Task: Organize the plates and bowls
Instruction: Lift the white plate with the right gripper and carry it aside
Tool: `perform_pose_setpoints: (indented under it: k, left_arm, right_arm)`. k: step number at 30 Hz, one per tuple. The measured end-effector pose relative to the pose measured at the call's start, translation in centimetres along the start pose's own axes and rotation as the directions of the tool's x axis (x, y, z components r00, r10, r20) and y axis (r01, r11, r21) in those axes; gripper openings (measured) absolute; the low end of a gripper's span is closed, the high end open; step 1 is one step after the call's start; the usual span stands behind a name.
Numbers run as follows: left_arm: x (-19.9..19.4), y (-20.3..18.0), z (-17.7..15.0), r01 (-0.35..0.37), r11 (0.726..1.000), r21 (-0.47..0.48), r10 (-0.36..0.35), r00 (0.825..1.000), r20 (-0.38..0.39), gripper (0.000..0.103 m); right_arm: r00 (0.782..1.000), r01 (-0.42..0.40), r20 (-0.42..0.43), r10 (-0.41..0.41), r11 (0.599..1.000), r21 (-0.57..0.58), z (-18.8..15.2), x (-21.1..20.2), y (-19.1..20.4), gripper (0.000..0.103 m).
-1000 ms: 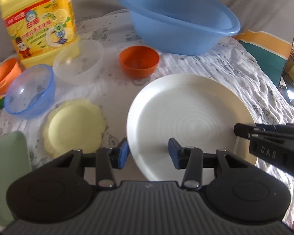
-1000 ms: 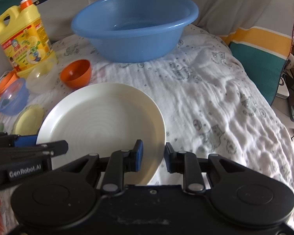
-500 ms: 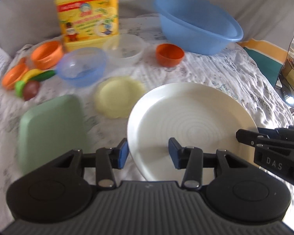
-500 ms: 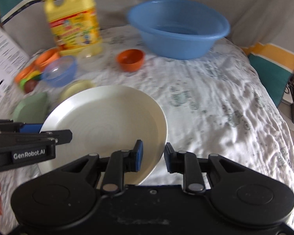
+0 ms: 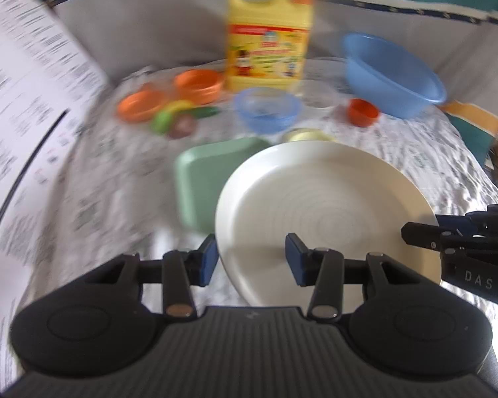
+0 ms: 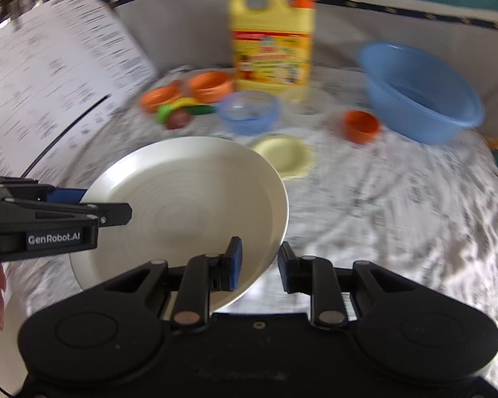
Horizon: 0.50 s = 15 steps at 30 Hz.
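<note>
A large white plate (image 5: 325,205) hangs above the patterned cloth, held by its rim from two sides. My left gripper (image 5: 252,262) is shut on the plate's near left edge, and it shows in the right wrist view as the left gripper (image 6: 89,207) at the plate's (image 6: 189,205) far side. My right gripper (image 6: 260,262) is shut on the plate's near right rim, and it appears as the right gripper (image 5: 421,229) at the right of the left wrist view. A green tray (image 5: 212,172) lies partly under the plate's left edge. A small yellow plate (image 6: 284,154) sits just beyond it.
Further back stand a clear blue bowl (image 5: 265,109), a clear bowl (image 5: 317,94), a small orange bowl (image 5: 363,111), a blue basin (image 5: 391,73) and a yellow detergent bottle (image 5: 269,43). Two orange bowls (image 5: 199,84) and toy vegetables (image 5: 179,119) lie left. A printed sheet (image 5: 26,116) leans at far left.
Both grippers have carried the white plate leftward and upward together. The green tray and the printed sheet have come into view, and the blue basin has shifted to the right.
</note>
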<state>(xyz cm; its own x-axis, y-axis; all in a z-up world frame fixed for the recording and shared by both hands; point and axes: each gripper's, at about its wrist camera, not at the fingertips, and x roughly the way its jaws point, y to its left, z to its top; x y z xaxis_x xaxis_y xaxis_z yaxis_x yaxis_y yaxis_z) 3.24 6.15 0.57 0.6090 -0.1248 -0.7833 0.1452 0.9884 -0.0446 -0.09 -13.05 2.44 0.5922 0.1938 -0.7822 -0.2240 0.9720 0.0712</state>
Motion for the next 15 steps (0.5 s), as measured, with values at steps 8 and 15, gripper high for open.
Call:
perform_pose_setpoints:
  k: [8,15]
  left_arm:
    - [-2.1,6.5,-3.9,-0.053,0.994,-0.093,0.052,0.998,-0.019,0.043]
    - [-2.0,10.0,-6.9,-0.074,0.989,-0.132,0.069,0.997,-0.045,0.043]
  right_arm:
    - [0.997,-0.070,-0.035,0.066,0.989,-0.129,-0.8,0.2,7.6,0.024]
    - [0.992,-0.096,-0.094,0.078,0.974,-0.206,-2.1,1.3,11.9,0.024]
